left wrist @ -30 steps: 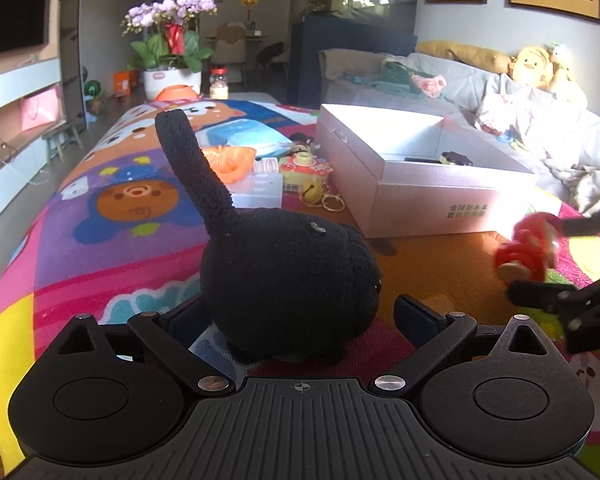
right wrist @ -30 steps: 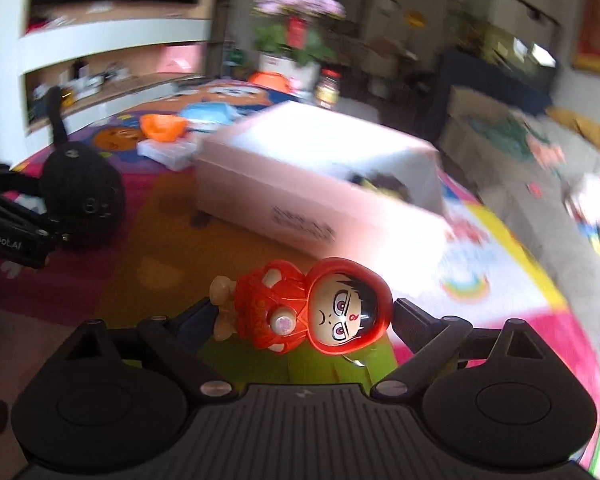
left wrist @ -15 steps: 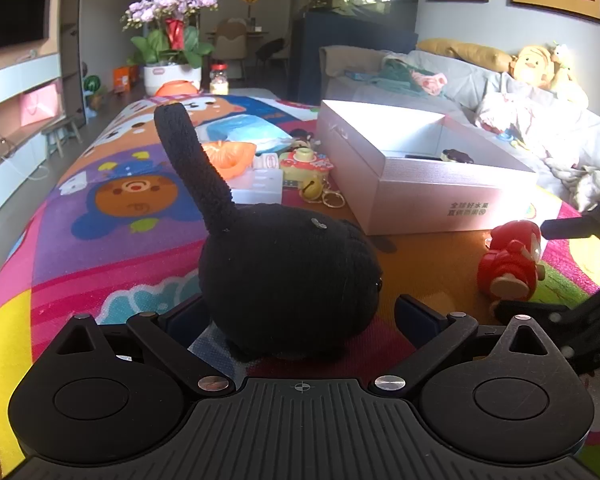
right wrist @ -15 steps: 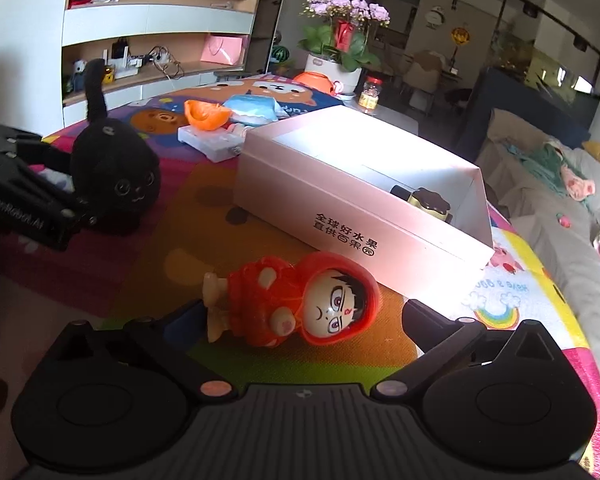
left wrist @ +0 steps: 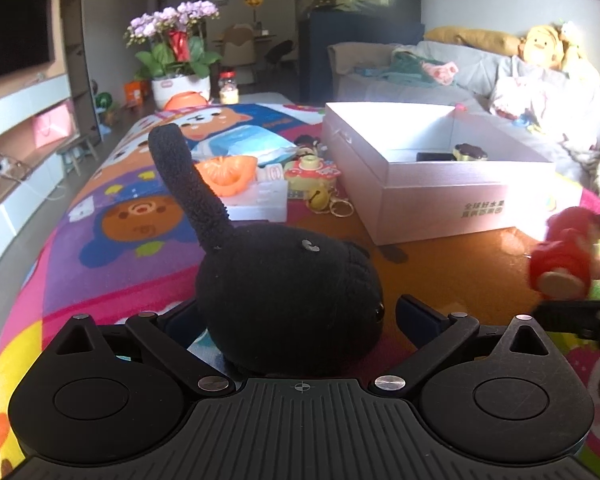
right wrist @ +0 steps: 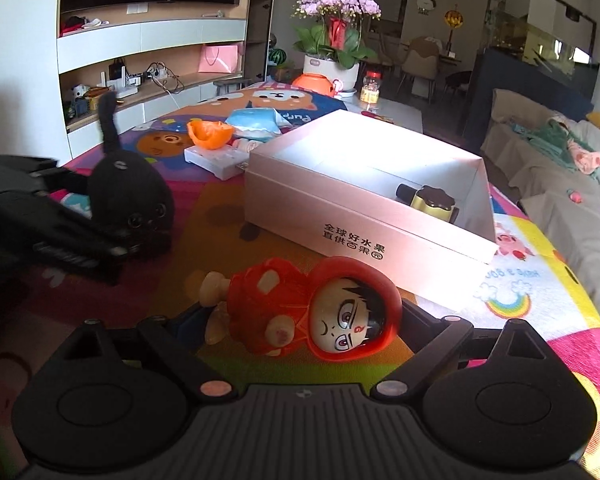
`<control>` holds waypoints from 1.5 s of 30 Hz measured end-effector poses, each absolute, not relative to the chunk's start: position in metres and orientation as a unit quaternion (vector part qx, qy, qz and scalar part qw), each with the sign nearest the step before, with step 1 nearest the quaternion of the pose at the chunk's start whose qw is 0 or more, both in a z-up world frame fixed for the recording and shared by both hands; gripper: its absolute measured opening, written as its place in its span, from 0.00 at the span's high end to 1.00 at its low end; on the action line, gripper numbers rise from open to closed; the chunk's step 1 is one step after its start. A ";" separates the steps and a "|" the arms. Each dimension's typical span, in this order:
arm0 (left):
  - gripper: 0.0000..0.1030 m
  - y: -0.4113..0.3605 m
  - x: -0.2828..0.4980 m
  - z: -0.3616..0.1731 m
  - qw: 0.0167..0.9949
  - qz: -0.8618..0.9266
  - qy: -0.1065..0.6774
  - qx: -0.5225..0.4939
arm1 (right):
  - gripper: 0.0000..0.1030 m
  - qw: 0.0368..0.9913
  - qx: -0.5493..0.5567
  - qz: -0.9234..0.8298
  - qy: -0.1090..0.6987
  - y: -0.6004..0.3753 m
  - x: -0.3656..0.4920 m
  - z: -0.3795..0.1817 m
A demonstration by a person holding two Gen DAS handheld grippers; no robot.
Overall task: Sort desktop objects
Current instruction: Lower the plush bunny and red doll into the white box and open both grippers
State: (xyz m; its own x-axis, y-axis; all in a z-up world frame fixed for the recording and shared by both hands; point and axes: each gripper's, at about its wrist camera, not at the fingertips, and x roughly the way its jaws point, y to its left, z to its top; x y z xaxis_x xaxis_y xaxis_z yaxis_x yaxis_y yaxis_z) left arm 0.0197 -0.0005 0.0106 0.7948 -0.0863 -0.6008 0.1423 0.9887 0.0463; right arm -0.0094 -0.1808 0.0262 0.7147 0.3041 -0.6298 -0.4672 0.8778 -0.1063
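left gripper (left wrist: pixel 296 316) fingers spread, right gripper (right wrist: pixel 300 320) clamped

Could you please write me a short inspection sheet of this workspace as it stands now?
Surface: cartoon play mat.
Job's things: black plush cat; red-hooded figure; open white box holding a gold, dark-capped item.
Clutter: orange peel, white case, keychain trinkets, blue pack.
Grippers: left hand-held gripper around the cat; right hand-held gripper around the figure; grip unclear.
Cables: on the shelf.
Surroundings: orchids, sofa, TV.
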 end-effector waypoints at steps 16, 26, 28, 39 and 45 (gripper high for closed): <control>0.13 -0.018 -0.004 0.142 0.973 -0.156 0.169 0.029 | 0.09 0.987 -0.109 0.075 0.087 -0.236 -0.058 0.147; 0.05 -0.072 0.088 0.149 0.959 -0.216 0.184 0.025 | 0.09 0.988 -0.090 0.068 0.105 -0.248 -0.042 0.148; 0.01 -0.060 0.084 0.141 0.959 -0.212 0.186 0.008 | 0.09 0.988 -0.087 0.061 0.111 -0.251 -0.038 0.146; 0.00 0.013 0.040 0.046 0.951 -0.108 0.289 0.018 | 0.09 0.979 -0.040 0.097 0.175 -0.243 0.035 0.140; 0.00 0.030 0.032 0.045 0.952 -0.112 0.283 -0.014 | 0.09 0.968 -0.031 0.120 0.219 -0.202 0.108 0.143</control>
State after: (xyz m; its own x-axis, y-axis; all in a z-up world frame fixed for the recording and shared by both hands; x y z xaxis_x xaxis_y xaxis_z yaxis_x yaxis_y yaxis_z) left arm 0.0316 0.0301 0.0451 0.8148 -0.2215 -0.5358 0.2058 0.9744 -0.0899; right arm 0.1080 -0.2024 0.1430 0.8758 0.2180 -0.4306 -0.2449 0.9695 -0.0074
